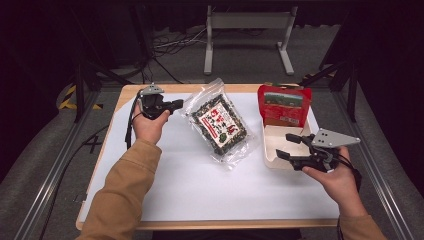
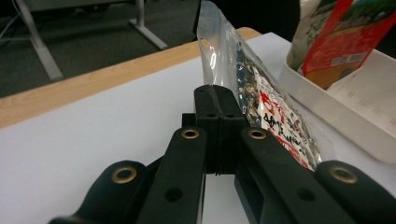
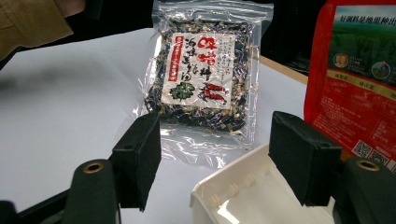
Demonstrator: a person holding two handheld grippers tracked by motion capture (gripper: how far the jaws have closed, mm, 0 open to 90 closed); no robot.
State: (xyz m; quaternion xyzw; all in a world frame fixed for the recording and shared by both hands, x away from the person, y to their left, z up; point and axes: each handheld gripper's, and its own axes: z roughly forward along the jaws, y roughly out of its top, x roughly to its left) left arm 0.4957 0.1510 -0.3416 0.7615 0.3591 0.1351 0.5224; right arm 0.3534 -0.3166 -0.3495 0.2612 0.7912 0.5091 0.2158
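A clear bag of dark dried seaweed mix with a red and white label [image 1: 221, 127] [image 2: 275, 121] [image 3: 201, 74] lies slanted at the table's middle, its far left edge raised. My left gripper [image 1: 178, 105] [image 2: 218, 100] is shut at that raised clear edge, which stands up right at its tips. A white tray [image 1: 269, 150] [image 2: 327, 109] [image 3: 243, 186] at the right holds an upright red pouch [image 1: 284, 105] [image 2: 345, 42] [image 3: 355, 84]. My right gripper [image 1: 286, 145] [image 3: 222, 158] is open, its jaws standing either side of the tray's near left corner with nothing held.
A white sheet [image 1: 200, 185] covers the wooden table [image 1: 127, 92]. The person's tan sleeve [image 1: 125, 190] crosses the left front. Behind the table, a metal stand [image 1: 247, 22] and cables sit on the floor.
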